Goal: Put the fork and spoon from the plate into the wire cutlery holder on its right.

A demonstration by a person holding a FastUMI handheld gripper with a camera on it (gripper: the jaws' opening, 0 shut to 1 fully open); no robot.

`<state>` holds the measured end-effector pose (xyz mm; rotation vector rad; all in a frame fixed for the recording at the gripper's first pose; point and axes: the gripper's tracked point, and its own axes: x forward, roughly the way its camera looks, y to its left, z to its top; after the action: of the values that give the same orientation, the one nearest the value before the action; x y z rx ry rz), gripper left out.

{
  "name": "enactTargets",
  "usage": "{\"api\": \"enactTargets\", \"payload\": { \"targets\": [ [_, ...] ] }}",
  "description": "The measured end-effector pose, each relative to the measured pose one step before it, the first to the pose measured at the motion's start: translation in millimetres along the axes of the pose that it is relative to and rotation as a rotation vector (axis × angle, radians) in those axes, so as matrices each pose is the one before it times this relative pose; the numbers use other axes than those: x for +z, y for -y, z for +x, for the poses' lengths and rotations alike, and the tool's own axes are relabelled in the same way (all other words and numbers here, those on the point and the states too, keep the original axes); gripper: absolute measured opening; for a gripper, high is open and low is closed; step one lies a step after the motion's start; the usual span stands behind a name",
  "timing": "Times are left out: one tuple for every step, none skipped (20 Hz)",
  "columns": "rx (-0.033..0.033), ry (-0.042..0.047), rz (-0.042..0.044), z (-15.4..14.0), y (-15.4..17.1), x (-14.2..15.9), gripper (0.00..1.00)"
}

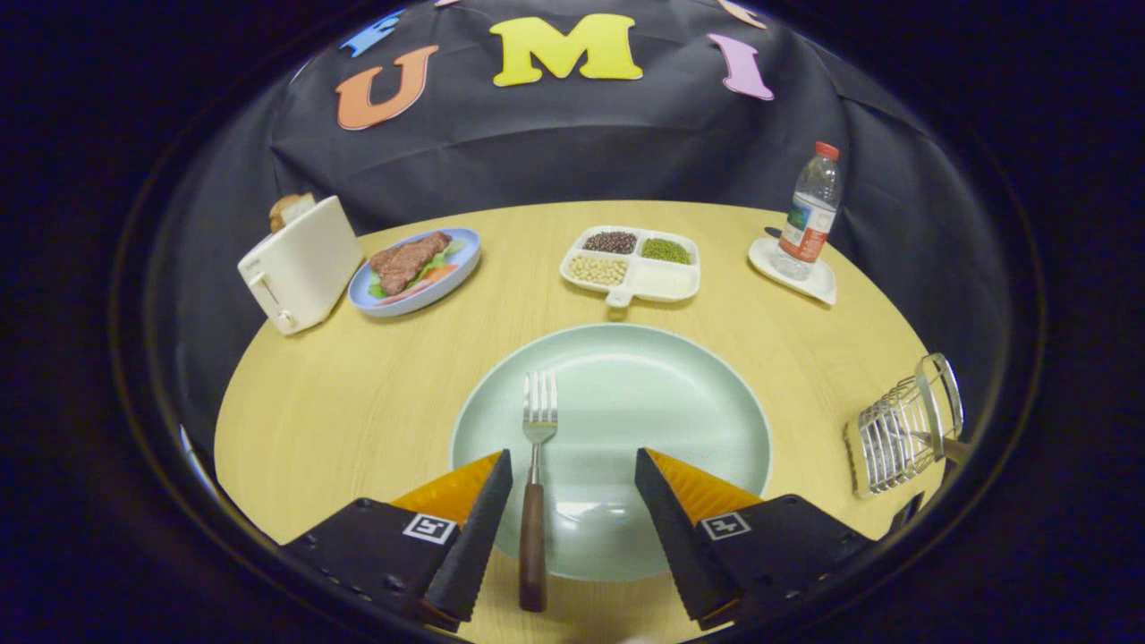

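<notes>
The round wooden table (358, 394) carries everything, its far edge curving against the black cloth wall and its near edge running under the gripper. Bare wood lies open to the left of the big plate and in the band between that plate and the dishes at the back.

The pale green plate (662, 402) sits near the front edge, straight ahead of the gripper. Its right half is bare. The fork (535, 483) lies on its left part, tines pointing away, the dark wooden handle reaching back over the near rim onto the table.

The gripper (572, 487) is spread wide — its two fingers stand either side of the fork's handle, the left finger just beside it, the right one well apart from it over the plate. Whether either finger touches anything cannot be told.

To the right of the plate, close to the table's right edge, the wire cutlery holder (899, 434) appears tilted; a handle seems to poke out at its right side, too small to identify.

At the back, left to right: a cream toaster (300, 264) with bread in it, a blue plate (420, 286) of meat and greens, a white divided tray (657, 282) of beans — and a water bottle (809, 215) on a small white dish (818, 282).
</notes>
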<state>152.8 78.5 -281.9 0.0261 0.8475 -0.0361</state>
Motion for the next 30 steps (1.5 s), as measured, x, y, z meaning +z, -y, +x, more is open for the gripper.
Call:
{"api": "enactTargets", "payload": {
  "targets": [
    [0.00016, -0.01403, -0.00488, 3.13, -1.51, -1.19, 0.82],
    [0.00529, -0.01094, -0.00452, 2.75, -3.43, -1.3, 0.75],
    [0.00601, -0.01041, -0.0032, 2.22, -2.88, -1.32, 0.69],
    [0.00108, -0.01744, -0.00024, 2.06, -0.49, -2.3, 0.62],
    [0.00245, -0.01448, 0.00307, 1.42, -0.81, -3.75, 0.55],
    [-0.00073, -0.00681, 0.00368, 0.93, 0.41, -0.5, 0.49],
    [0.00426, -0.00106, 0.00897, 0.79, -0.64, -0.16, 0.39],
    [-0.00212, -0.01018, 0.005, 0.61, 0.55, -2.13, 0.29],
    [0.00462, -0.0016, 0.00238, -0.87, -0.77, -0.36, 0.22],
    [0.00373, 0.00091, -0.00364, -0.88, -1.01, 0.84, 0.2],
    [0.00423, -0.00512, -0.00372, 2.51, -0.35, -2.38, 0.21],
    [0.00044, -0.0076, -0.00835, -2.87, -0.7, -0.68, 0.09],
    [0.00551, 0.00054, -0.00064, -0.54, -1.1, 1.47, 0.09],
    [-0.00948, 0.00031, -0.00243, -2.48, 3.1, -0.66, 0.04],
    [0.00385, 0.00551, 0.00212, -6.98, 0.28, 0.89, 0.04],
    [0.01131, 0.01864, 0.00281, -3.6, -0.95, 3.17, 0.01],
    [0.00863, 0.02141, -0.00387, -6.47, -0.24, 4.3, 0.01],
    [0.00227, 0.01917, -0.00205, -9.42, 2.04, 2.89, 0.01],
    [0.00224, 0.01735, -0.00077, -9.82, 2.24, 3.85, 0.01],
    [0.0057, 0.01903, 0.00202, -10.5, 1.43, 4.18, 0.01],
    [0.00269, 0.01816, -0.0025, -10.4, 2.8, 4.29, 0.01],
    [0.00315, 0.01647, 0.0007, -9.91, 3.61, 3.26, 0.01],
    [0.00408, 0.01508, 0.00053, -10.35, 3.63, 3.18, 0.01],
    [0.00236, 0.01615, 0.00156, -10.61, 4.49, 2.76, 0.01],
    [0.00187, 0.01775, 0.00289, -9.92, 4.89, 3.34, 0.01],
    [0.00112, 0.01515, 0.0043, -9.28, 5.6, 1.79, 0.0],
    [-0.00089, 0.01226, 0.00488, -9.29, 6.68, 1.97, 0.0],
    [-0.00092, 0.01001, 0.00604, -8.38, 7.62, 1.38, 0.0],
    [-0.00117, 0.00859, 0.00329, -8.76, 7.49, 1.1, 0.0],
    [0.00178, 0.01151, 0.00136, -7.48, 6.47, 1.28, 0.01]
  ]
}}
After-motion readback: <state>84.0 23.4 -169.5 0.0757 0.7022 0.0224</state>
